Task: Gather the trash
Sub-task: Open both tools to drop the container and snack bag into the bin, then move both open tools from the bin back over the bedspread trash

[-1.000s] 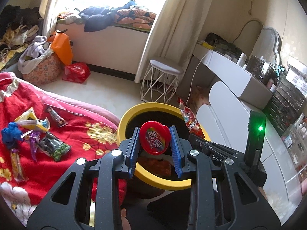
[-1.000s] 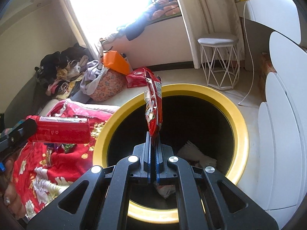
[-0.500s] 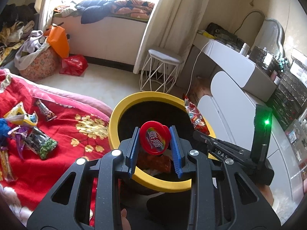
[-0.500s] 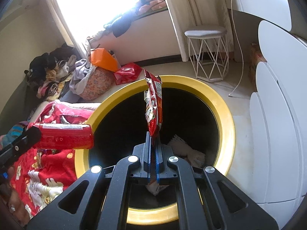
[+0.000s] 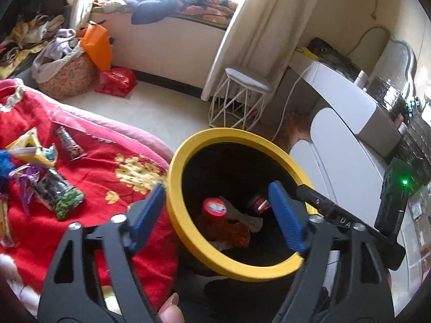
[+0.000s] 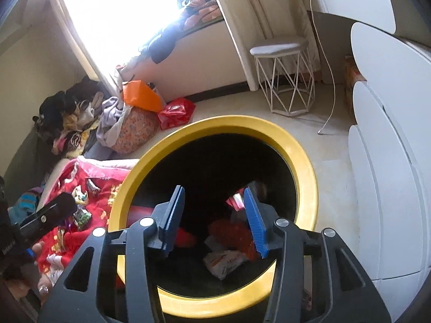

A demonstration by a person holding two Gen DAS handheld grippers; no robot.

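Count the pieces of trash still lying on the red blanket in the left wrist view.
4 clearly: a yellow wrapper, a dark snack bar, a purple wrapper and a green-pea packet on the red blanket. More may sit at the left edge.

Daylight floods through a bright window (image 6: 115,13) hung with cream curtains (image 5: 258,35), above a pale floor (image 5: 161,113) where a white wire-legged stool (image 5: 242,99) stands (beside white rounded cabinets (image 6: 390,161)).

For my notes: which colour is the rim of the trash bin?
Yellow; the rim shows best in the right wrist view.
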